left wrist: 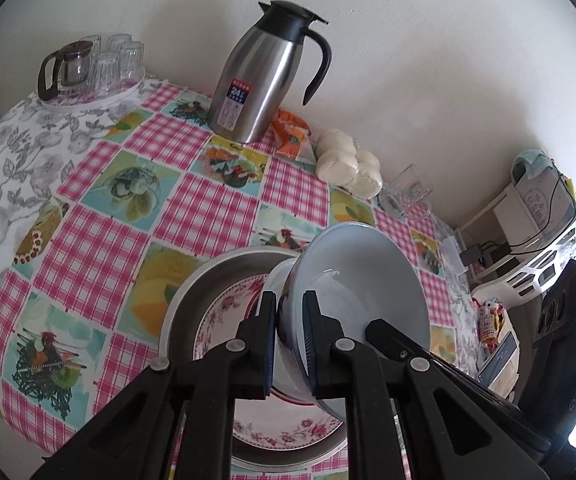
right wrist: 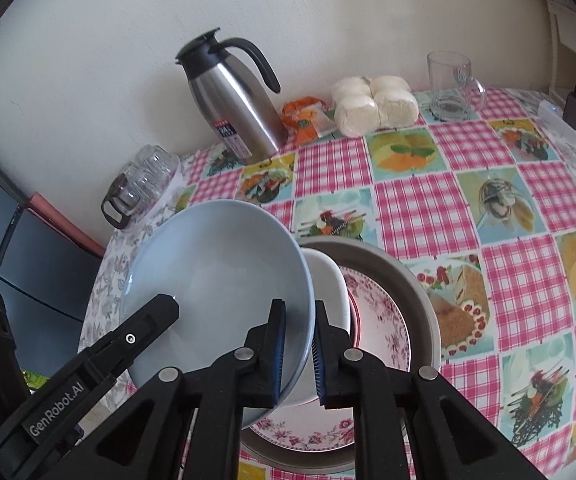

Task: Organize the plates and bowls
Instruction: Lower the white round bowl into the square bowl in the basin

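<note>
A pale blue bowl [left wrist: 364, 276] is held tilted on edge above a grey metal basin [left wrist: 208, 276]. My left gripper [left wrist: 290, 344] is shut on one side of its rim. My right gripper [right wrist: 300, 344] is shut on the opposite side of the blue bowl [right wrist: 216, 280]. A floral plate [left wrist: 224, 316] with pink flowers lies in the basin; in the right wrist view the floral plate [right wrist: 376, 312] lies in the basin [right wrist: 420, 296] too. The bowl's white foot [right wrist: 328, 280] faces the plate. Each gripper shows at the edge of the other's view.
A steel thermos jug [left wrist: 260, 80] stands at the back by the wall. Beside it lie an orange packet [left wrist: 292, 132], wrapped white buns [left wrist: 348, 164] and a glass mug [right wrist: 452, 84]. A tray of glasses with a small teapot [left wrist: 88, 64] sits far left. The tablecloth [left wrist: 100, 248] is pink-checked.
</note>
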The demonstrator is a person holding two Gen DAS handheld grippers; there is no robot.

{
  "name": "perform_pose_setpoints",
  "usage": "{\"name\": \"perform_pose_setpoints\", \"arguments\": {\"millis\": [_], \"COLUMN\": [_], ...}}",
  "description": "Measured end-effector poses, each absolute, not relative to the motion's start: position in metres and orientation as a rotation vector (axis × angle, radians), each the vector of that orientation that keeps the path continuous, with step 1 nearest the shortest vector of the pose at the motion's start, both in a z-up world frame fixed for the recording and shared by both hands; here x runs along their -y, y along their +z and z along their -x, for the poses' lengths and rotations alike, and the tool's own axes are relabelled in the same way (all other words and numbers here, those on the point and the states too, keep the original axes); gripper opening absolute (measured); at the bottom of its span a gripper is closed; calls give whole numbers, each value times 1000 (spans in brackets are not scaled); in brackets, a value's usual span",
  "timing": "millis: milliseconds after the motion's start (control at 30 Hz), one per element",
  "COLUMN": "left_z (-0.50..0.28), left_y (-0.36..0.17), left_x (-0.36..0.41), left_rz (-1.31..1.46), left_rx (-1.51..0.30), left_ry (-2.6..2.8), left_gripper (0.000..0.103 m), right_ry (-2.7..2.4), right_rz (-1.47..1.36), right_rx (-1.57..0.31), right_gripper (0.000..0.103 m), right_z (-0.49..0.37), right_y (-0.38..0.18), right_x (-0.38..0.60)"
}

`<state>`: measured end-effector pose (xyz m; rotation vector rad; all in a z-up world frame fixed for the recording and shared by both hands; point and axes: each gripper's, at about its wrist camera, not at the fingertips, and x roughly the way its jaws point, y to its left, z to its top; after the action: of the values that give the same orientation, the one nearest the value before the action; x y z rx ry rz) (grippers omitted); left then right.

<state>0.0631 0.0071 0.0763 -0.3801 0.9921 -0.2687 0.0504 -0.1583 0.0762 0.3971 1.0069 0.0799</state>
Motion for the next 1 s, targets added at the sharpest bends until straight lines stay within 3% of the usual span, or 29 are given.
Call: {"name": "perform_pose_setpoints", "arguments": {"millis": [1000], "left_z": [-72], "left_y": [60], "left_x": [-17], "left_rz": [453], "left_rx": [-1027], "left_ry": [-273], "left_gripper": [12], "right_ry": [56], "right_rz": [-353], "right_rx": [-1050], "right_gripper": [19], "right_z": [-57], "right_y": [69], "right_x": [157]}}
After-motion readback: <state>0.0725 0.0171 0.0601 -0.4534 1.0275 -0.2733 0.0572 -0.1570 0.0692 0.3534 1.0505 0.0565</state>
